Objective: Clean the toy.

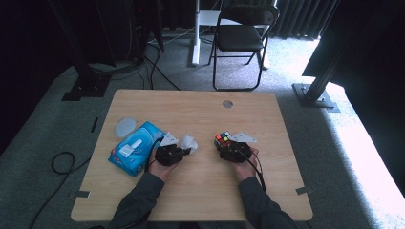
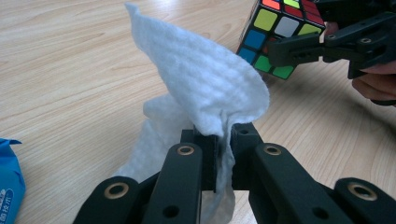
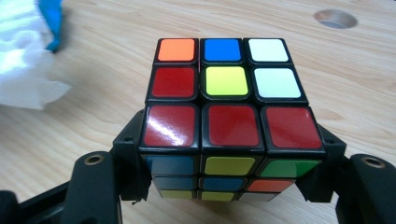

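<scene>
The left gripper [image 2: 217,140] is pinching a white wet wipe [image 2: 205,79] between its closed jaws, the sheet standing up from the grip with its long axis rising toward 11 o'clock in the left gripper view and its pointed corner at the top. In the high view the wipe [image 1: 188,142] is sitting near the middle of the desk [image 1: 200,109], just beside the blue wipe pack [image 1: 136,148], which is lying at 9 o'clock from the left gripper [image 1: 179,151] with its long axis running from 7 to 1 o'clock. The pack's printed writing is too small to read.

The right gripper [image 3: 233,186] is clamping a scrambled puzzle cube [image 3: 229,116] by its two sides, a row of three red stickers lying nearest the camera. In the high view the cube [image 1: 223,139] is being held at 3 o'clock from the wipe, apart from it.

Bare desk is lying open toward 12 o'clock up to a round cable hole [image 1: 228,103], and toward the right edge. A round translucent lid [image 1: 125,127] is resting at 11 o'clock from the pack.
</scene>
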The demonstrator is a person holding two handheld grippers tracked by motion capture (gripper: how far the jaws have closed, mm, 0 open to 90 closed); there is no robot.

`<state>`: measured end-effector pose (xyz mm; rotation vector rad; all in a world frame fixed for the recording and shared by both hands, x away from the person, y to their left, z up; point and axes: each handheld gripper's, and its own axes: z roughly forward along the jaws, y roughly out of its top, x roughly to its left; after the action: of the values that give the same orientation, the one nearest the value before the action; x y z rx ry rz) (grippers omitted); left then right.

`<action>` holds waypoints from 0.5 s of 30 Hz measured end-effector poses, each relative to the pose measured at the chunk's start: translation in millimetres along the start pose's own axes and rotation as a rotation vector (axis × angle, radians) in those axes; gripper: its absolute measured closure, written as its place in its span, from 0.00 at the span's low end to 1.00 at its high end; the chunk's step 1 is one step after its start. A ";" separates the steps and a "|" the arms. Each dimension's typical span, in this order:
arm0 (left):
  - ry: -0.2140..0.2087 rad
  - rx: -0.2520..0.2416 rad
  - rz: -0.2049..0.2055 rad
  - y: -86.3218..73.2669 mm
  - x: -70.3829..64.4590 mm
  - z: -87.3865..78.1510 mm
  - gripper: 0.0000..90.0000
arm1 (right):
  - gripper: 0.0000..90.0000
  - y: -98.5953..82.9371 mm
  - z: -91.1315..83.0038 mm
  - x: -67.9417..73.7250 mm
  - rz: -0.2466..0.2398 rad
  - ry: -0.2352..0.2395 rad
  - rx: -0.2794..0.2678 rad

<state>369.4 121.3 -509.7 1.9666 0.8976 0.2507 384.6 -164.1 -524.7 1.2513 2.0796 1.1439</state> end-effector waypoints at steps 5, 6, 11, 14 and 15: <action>0.000 -0.001 -0.001 0.0 -0.4 -0.1 0.94 | 0.37 -1.6 0.3 -5.1 0.035 -0.057 0.012; 0.000 -0.002 0.000 0.0 -0.4 -0.2 0.94 | 0.37 -2.1 0.4 -6.4 0.044 -0.067 0.012; 0.000 -0.003 0.000 0.3 -0.8 -0.1 0.94 | 0.37 -4.0 1.9 -10.7 0.066 -0.087 0.032; -0.001 -0.002 0.000 0.0 -0.6 -0.2 0.94 | 0.37 -4.8 3.6 -10.8 0.066 -0.086 0.043; -0.001 -0.003 0.001 -0.1 -0.5 -0.3 0.94 | 0.37 -5.1 4.1 -10.6 0.068 -0.087 0.046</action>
<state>368.8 121.2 -509.6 1.9642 0.8956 0.2513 390.2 -172.9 -531.6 1.3779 2.0243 1.0571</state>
